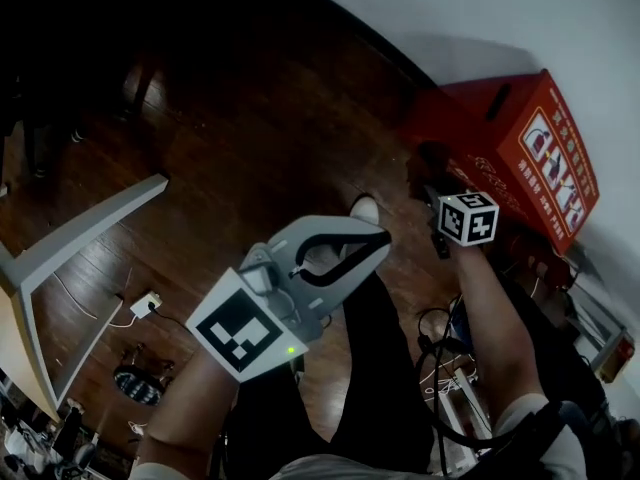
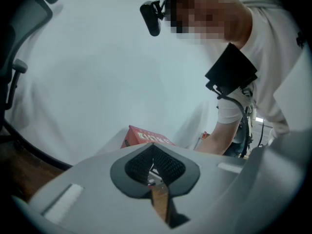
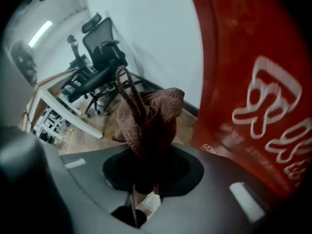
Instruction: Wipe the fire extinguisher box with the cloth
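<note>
Brown knitted cloth (image 3: 148, 113) is clamped between the closed jaws of the right tool (image 3: 146, 152), just beside the red fire extinguisher box (image 3: 253, 72) — contact with the box cannot be told. The left tool (image 2: 153, 168) is closed on nothing — held well back from the box, which stands on the wooden floor (image 1: 220, 148) against the white wall (image 1: 480, 18).

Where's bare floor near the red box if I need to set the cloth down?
The widest bare patch is the wooden floor between the grey desk frame and the fire extinguisher box, ahead of the left gripper. It is crowded near the person's right arm, with cables, and around the white plug lower left.
</note>
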`<state>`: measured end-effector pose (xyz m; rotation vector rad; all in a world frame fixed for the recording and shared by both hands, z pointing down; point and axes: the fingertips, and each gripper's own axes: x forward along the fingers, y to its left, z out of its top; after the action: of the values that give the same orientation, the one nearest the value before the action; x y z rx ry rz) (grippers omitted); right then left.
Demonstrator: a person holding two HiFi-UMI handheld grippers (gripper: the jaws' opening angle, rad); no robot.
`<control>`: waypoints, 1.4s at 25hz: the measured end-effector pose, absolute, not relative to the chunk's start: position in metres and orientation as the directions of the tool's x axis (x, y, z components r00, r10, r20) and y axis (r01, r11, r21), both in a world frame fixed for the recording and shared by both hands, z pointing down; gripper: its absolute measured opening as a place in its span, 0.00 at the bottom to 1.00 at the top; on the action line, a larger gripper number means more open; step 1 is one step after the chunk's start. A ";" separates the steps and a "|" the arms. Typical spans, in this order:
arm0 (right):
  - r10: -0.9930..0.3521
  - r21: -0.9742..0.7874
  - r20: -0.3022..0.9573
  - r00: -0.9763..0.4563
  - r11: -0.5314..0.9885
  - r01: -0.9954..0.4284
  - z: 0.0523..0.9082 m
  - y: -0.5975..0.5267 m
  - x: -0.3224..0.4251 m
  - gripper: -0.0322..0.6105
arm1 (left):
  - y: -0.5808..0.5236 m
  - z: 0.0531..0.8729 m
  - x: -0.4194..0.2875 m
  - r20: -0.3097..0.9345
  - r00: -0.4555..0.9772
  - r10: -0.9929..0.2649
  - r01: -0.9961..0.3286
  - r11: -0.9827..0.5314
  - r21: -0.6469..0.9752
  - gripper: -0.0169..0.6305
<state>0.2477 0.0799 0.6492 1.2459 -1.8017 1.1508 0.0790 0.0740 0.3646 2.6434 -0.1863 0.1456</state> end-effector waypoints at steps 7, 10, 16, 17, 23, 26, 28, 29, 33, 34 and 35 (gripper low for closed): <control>-0.107 -0.131 0.940 -0.324 0.764 -0.632 0.455 0.047 0.228 0.18 | 0.048 0.288 0.034 0.075 0.985 -0.154 -0.170 -0.917 0.362 0.03; 0.017 -0.110 0.975 -0.221 0.904 -0.413 0.418 -0.002 0.242 0.18 | 0.024 0.279 0.016 0.096 0.980 -0.176 -0.199 -0.921 0.334 0.03; 0.332 -0.333 0.932 0.147 0.943 -0.025 0.457 -0.059 0.313 0.18 | -0.015 0.293 0.029 0.120 0.951 -0.285 -0.309 -0.872 0.379 0.03; 0.382 -0.393 0.899 0.212 0.920 0.008 0.471 -0.061 0.327 0.18 | -0.025 0.297 0.035 0.114 0.941 -0.319 -0.337 -0.852 0.401 0.03; 0.576 -0.648 0.719 0.389 0.758 0.076 0.550 -0.042 0.356 0.18 | -0.063 0.329 0.062 0.153 0.906 -0.395 -0.417 -0.770 0.484 0.03; 0.616 -0.699 0.667 0.418 0.712 0.067 0.582 -0.030 0.358 0.18 | -0.073 0.340 0.062 0.184 0.898 -0.400 -0.438 -0.763 0.475 0.03; 0.633 -0.716 0.656 0.412 0.695 0.072 0.605 -0.026 0.353 0.18 | -0.080 0.349 0.060 0.200 0.886 -0.417 -0.460 -0.746 0.481 0.03; 0.633 -0.717 0.656 0.411 0.693 0.078 0.618 -0.025 0.351 0.18 | -0.083 0.355 0.060 0.209 0.882 -0.421 -0.468 -0.740 0.484 0.03; 0.623 -0.714 0.650 0.435 0.697 0.068 0.677 -0.017 0.353 0.18 | -0.092 0.380 0.062 0.235 0.868 -0.438 -0.494 -0.706 0.507 0.03; 0.623 -0.712 0.646 0.441 0.700 0.055 0.693 -0.016 0.354 0.18 | -0.094 0.386 0.063 0.238 0.865 -0.442 -0.499 -0.696 0.516 0.03; 0.621 -0.709 0.644 0.447 0.704 0.043 0.708 -0.015 0.355 0.18 | -0.096 0.392 0.063 0.243 0.861 -0.446 -0.503 -0.687 0.524 0.03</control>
<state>0.3547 -0.0152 0.7082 -0.7290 -1.0637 0.3998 0.0626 -0.0957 0.3920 2.4354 -0.6871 0.1281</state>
